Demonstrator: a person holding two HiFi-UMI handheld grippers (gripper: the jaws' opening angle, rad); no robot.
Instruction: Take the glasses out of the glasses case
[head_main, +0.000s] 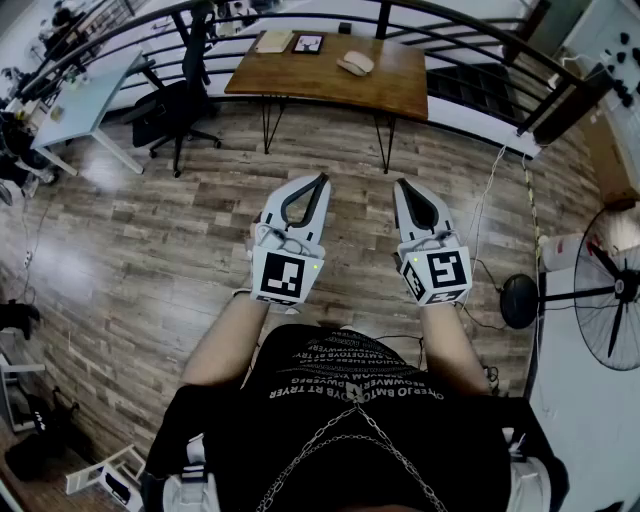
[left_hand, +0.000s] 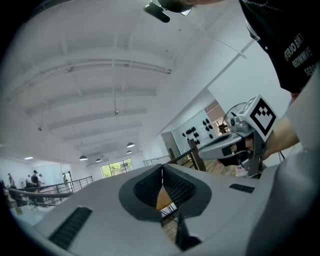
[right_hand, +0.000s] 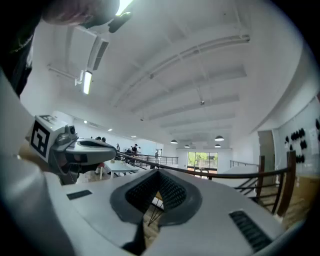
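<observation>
Left gripper (head_main: 322, 180) and right gripper (head_main: 400, 184) are both sitting pinched shut, empty; I'm figuring on reaching the desk (head_main: 320, 78) upper middle first, opening jaws on approach.

At twelve o'clock in the head view, the pale object (head_main: 355, 63) on the wooden desk (head_main: 400, 92) is too small to name, and the standing fan (head_main: 610, 300) at three o'clock is cut off by the edge. The left gripper (head_main: 322, 183) and right gripper (head_main: 402, 187) cover the hands holding them. In the left gripper view, the people (left_hand: 34, 178) at eight o'clock are too small to make out.
</observation>
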